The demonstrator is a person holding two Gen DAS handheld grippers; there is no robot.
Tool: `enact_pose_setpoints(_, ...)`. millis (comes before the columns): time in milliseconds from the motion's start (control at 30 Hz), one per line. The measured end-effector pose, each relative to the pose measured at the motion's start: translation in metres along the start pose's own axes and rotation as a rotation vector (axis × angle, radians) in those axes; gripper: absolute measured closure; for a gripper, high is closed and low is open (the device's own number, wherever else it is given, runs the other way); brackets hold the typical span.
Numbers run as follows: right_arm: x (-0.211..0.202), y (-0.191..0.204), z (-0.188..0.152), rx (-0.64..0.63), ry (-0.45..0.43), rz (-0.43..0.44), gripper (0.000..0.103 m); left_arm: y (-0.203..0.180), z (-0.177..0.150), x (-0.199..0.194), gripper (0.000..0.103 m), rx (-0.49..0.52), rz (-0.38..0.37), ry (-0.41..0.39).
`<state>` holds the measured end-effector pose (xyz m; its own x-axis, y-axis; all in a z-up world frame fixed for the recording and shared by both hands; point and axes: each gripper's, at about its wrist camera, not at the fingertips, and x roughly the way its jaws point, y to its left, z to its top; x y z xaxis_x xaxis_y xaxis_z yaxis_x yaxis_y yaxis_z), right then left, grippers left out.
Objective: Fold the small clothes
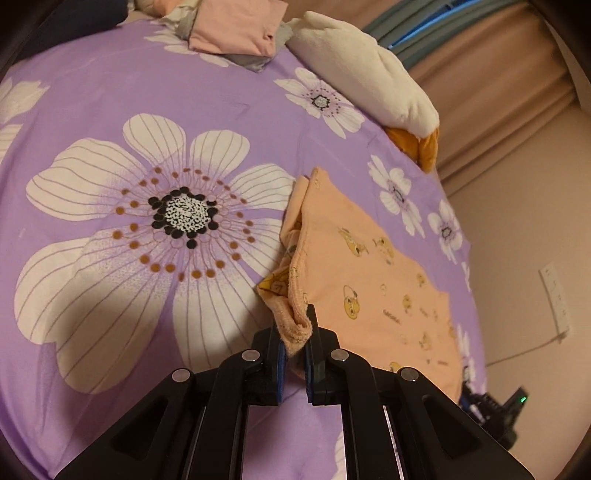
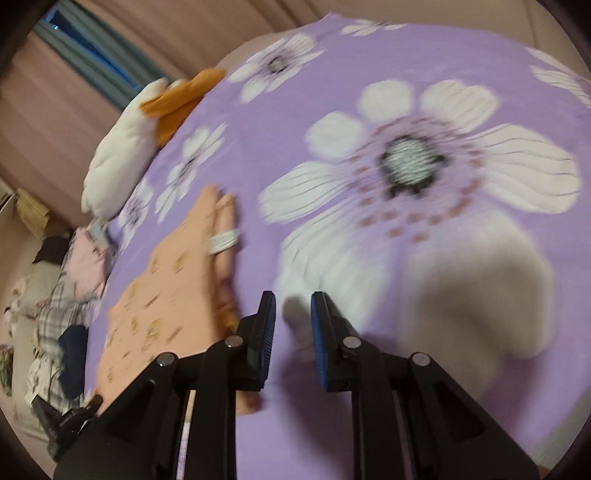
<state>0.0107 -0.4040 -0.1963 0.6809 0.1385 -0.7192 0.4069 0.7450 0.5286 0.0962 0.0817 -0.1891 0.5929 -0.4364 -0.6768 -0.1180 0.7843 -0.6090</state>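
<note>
A small peach garment (image 1: 373, 280) with yellow cartoon prints lies on the purple flowered bedspread (image 1: 110, 110). My left gripper (image 1: 295, 328) is shut on a bunched edge of the garment, near its waistband. In the blurred right wrist view the same garment (image 2: 166, 288) lies left of my right gripper (image 2: 293, 306), which is open and empty over the bedspread (image 2: 369, 74). A white banded patch (image 2: 223, 242) shows on the garment's edge.
A folded pink cloth (image 1: 232, 29) on grey fabric lies at the far end of the bed. A white and orange plush (image 1: 369, 74) sits along the bed's right edge by the curtain. Mixed clothes (image 2: 62, 295) are heaped at the left in the right wrist view.
</note>
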Motion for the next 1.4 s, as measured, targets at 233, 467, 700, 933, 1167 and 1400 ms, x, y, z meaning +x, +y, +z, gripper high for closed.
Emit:
enact_pose_setpoints(233,-0.002,-0.017,0.005,0.068,0.009,0.051,0.085,0.002,0.011,-0.035,0.096,0.042,0.168,-0.19)
enact_pose_setpoints(467,0.001,0.001,0.004,0.001,0.0,0.004,0.08,0.033,0.018,-0.002,0.092,-0.119,0.077,-0.028)
enact_pose_setpoints(700,0.005,0.003,0.01,0.038,0.034,0.096,0.079,0.035,0.033,0.018,0.04,-0.182,-0.103,0.078)
enact_pose_setpoints(933,0.005,0.024,0.021,0.026,0.011,0.184,0.077,0.025,0.048,0.046,0.039,-0.124,-0.137,0.176)
enact_pose_setpoints(1167,0.01,0.05,0.02,0.017,0.033,0.255,0.076,0.026,0.059,0.063,0.039,-0.101,-0.266,0.305)
enact_pose_setpoints(1400,0.015,0.105,0.006,-0.079,0.082,0.368,0.075,-0.008,0.049,0.088,0.039,0.026,-0.364,0.451)
